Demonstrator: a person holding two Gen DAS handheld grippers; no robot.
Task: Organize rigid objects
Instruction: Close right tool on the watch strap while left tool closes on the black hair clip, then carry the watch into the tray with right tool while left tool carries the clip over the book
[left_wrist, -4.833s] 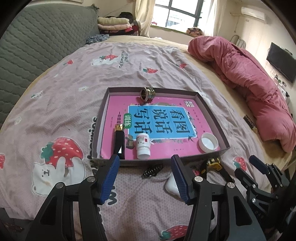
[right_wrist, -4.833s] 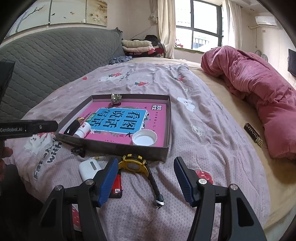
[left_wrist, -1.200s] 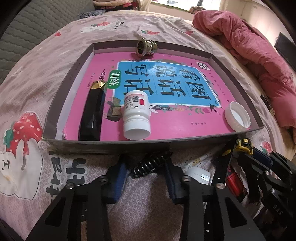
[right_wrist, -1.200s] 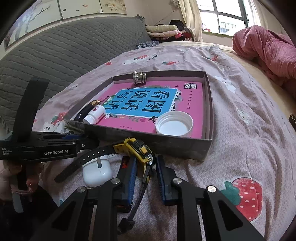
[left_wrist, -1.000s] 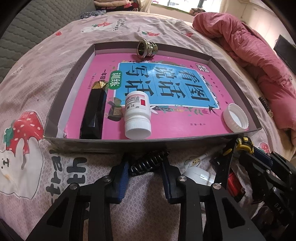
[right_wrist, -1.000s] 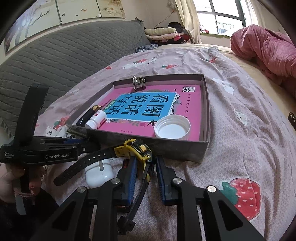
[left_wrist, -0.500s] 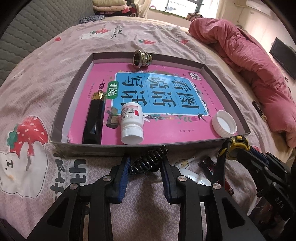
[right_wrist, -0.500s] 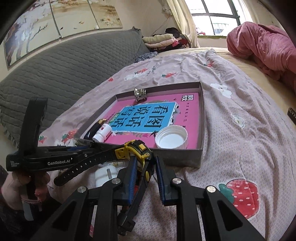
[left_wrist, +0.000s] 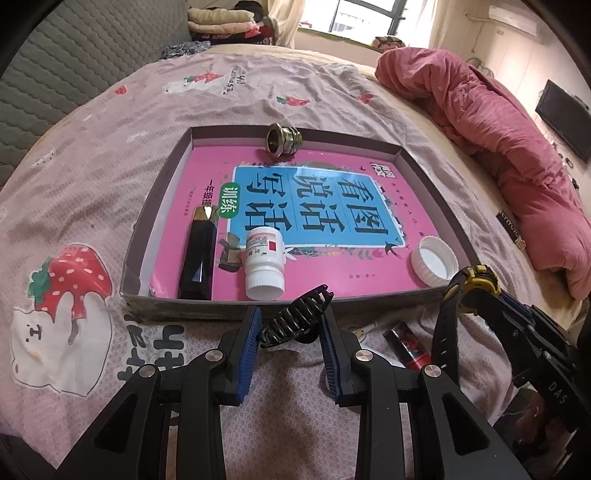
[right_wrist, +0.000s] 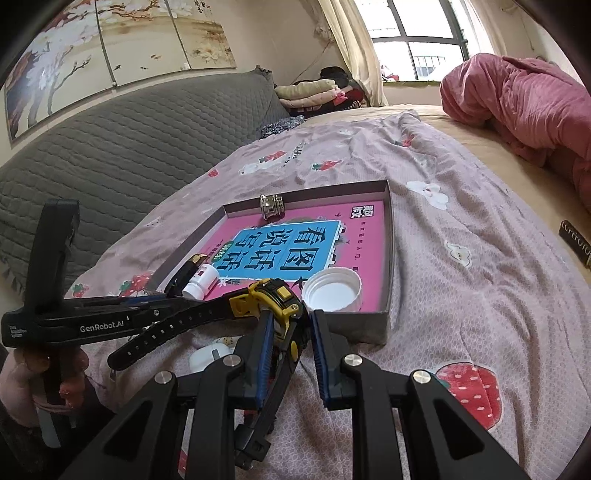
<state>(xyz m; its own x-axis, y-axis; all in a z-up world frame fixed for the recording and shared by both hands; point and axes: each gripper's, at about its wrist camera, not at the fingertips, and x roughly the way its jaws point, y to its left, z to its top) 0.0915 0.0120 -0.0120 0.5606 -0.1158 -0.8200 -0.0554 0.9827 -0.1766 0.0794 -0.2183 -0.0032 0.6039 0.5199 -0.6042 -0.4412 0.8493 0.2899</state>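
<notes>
From the left wrist, the left gripper (left_wrist: 290, 332) has its blue pads closed on a black hair claw (left_wrist: 295, 319), carried clear of the bedspread (left_wrist: 74, 192) and just short of the tray (left_wrist: 140, 291), presumably so it can go over the near wall. The pill bottle (left_wrist: 264, 263), black case (left_wrist: 197, 254), metal fitting (left_wrist: 283, 138) and white lid (left_wrist: 434, 260) already lie inside. A second ago the claw lay on the bedspread between pads only half closed.

From the right wrist, the right gripper (right_wrist: 291, 349) is clamped on a yellow watch (right_wrist: 271, 295), its straps dangling, held above the bed near the tray's front. A second ago it rested on the cover beside the white earbud case (right_wrist: 212, 356).
</notes>
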